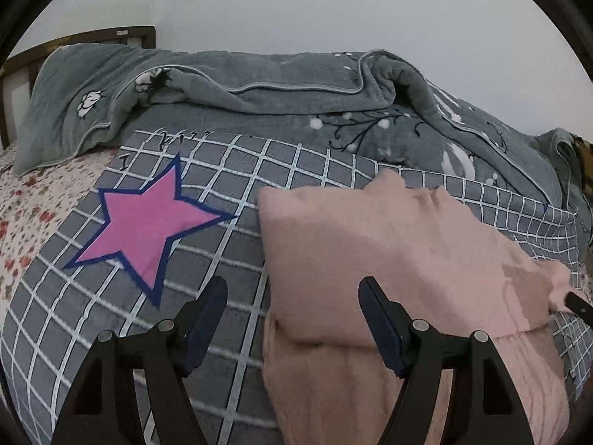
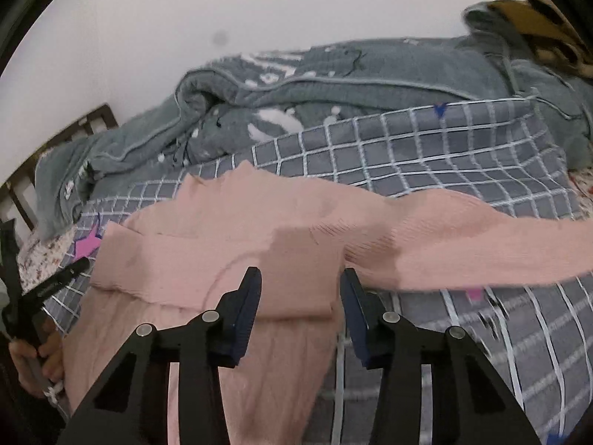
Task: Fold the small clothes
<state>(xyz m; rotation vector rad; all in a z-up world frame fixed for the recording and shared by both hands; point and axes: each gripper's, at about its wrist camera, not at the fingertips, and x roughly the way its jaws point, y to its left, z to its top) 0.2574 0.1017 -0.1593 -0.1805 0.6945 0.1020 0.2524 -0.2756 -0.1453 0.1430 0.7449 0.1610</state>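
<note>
1. Pink ribbed knit, that's the piece being folded: a small pink sweater (image 2: 237, 244) lies on a grey checked blanket (image 1: 296, 163) with a big pink star (image 1: 148, 222) on it, spread over the bed.
2. Looks like mid-fold to me. The left side is already turned in, giving a straight folded edge, while the right sleeve (image 2: 481, 237) is stretched out sideways across the blanket.
3. Left gripper (image 1: 292, 319) hovers over the sweater's left edge, jaws spread wide, nothing between them, so it's released.
4. Right gripper (image 2: 300, 307) sits low over the body near the sleeve's root, jaws partly apart. Fabric shows in the gap, but the pads aren't pinching it as far as I can see.
5. Next move, I'd guess: pinch that loose sleeve and bring it across the body, keeping it flat so the soft knit doesn't bunch.
6. Rumpled grey-green quilt (image 1: 259, 89) is piled behind, well clear.
</note>
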